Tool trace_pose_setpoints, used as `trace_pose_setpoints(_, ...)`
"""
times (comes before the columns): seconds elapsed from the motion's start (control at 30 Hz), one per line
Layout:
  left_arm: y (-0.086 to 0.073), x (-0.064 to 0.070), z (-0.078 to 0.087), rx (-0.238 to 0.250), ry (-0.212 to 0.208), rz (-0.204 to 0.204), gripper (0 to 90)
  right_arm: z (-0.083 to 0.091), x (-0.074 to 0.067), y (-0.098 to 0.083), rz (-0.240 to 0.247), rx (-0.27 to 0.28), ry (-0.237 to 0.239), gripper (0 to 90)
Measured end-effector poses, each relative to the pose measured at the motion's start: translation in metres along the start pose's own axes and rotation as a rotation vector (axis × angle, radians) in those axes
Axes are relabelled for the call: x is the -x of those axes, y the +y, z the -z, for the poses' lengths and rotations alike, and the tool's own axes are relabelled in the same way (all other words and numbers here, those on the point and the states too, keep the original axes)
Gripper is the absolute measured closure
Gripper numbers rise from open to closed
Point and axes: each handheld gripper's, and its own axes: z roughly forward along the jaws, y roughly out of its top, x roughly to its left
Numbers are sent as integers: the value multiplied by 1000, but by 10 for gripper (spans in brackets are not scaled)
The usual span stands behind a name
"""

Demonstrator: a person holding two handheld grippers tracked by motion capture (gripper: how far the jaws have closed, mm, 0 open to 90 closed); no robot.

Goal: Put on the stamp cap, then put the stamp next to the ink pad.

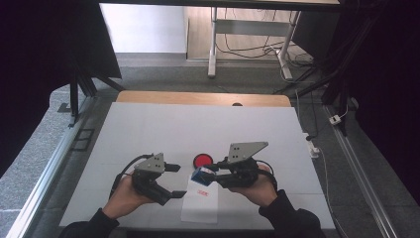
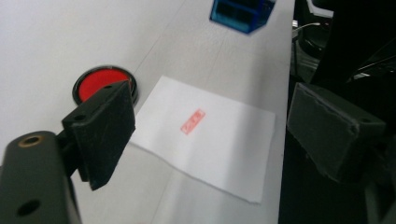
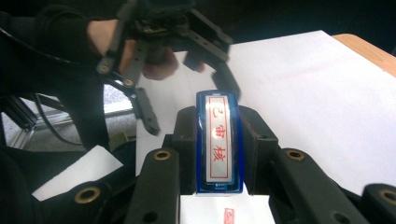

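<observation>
White covering lay over the table (image 1: 148,129), with grey floor and dark stands behind it in the upper part of the high view.

Low and right of centre in that view, the right gripper (image 1: 210,173) was clenched on a blue stamp (image 1: 201,175), pointing toward the left of the frame. In the right gripper view the stamp (image 3: 218,140) stood at centre between the two black jaws, its pale face with red characters turned up to the camera and both jaws pressed against its blue sides.

Low and left of centre in the high view, the left gripper (image 1: 174,181) was released, its jaws standing apart with nothing between them. In the left gripper view, its pads framed the scene at left and right.

Between the two grippers, a white paper sheet (image 1: 200,203) lay flat on the table, just below the stamp, with a small red imprint (image 1: 202,193) on it. A round red ink pad (image 1: 202,160) in a black rim sat just above the sheet, near the frame's centre.
</observation>
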Motion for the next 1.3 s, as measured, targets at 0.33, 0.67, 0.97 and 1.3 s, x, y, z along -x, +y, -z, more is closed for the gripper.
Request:
trace_pose_setpoints(0.33,-18,9,21,10,75,93,98,4,2,-3,-7,-10,-42,713)
trace_pose_setpoints(0.67,-35,18,35,-10,135,140,68,5,3,-4,-13,-27,-65,712)
trace_pose_setpoints(0.97,-50,22,45,-4,196,215,28,7,5,-4,-28,-29,-85,712)
trace_pose_setpoints(1.3,-68,23,61,4,253,277,14,9,4,-6,-29,-36,-99,712)
